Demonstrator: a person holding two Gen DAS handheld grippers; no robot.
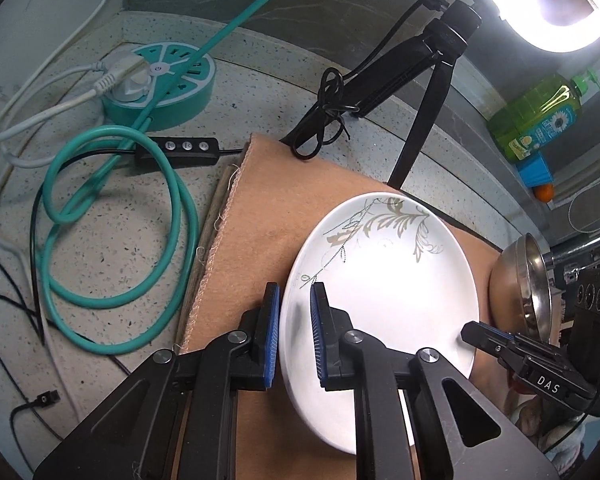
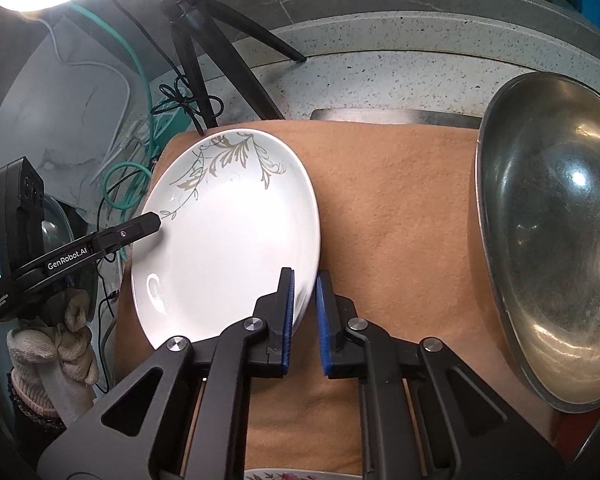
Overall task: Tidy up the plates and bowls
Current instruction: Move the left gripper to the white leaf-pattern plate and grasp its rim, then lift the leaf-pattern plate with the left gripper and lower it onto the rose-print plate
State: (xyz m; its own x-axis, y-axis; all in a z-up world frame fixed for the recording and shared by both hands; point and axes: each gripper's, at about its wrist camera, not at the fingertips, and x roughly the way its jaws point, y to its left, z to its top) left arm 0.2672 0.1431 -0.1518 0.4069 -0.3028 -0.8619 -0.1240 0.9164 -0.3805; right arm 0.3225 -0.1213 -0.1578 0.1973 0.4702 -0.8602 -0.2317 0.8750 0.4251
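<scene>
A white plate with a grey leaf pattern [image 1: 384,280] [image 2: 228,236] is over a tan cloth [image 1: 252,248] [image 2: 396,216]. My left gripper [image 1: 294,338] straddles the plate's left rim, one blue pad on each side, jaws narrowly apart around it. My right gripper [image 2: 305,322] straddles the plate's right rim the same way. Each gripper shows in the other's view: the right [image 1: 474,332], the left [image 2: 150,222]. A steel bowl [image 2: 548,240] [image 1: 520,284] sits tilted on the cloth to the right. Whether the plate is lifted or resting I cannot tell.
A black tripod [image 1: 420,80] [image 2: 204,48] stands behind the cloth under a ring light [image 1: 552,4]. A teal power hub [image 1: 160,80] and coiled cables [image 1: 112,208] lie on the speckled counter at left. A green soap bottle [image 1: 540,120] stands at back right. Another patterned plate's rim [image 2: 284,474] shows at the bottom edge.
</scene>
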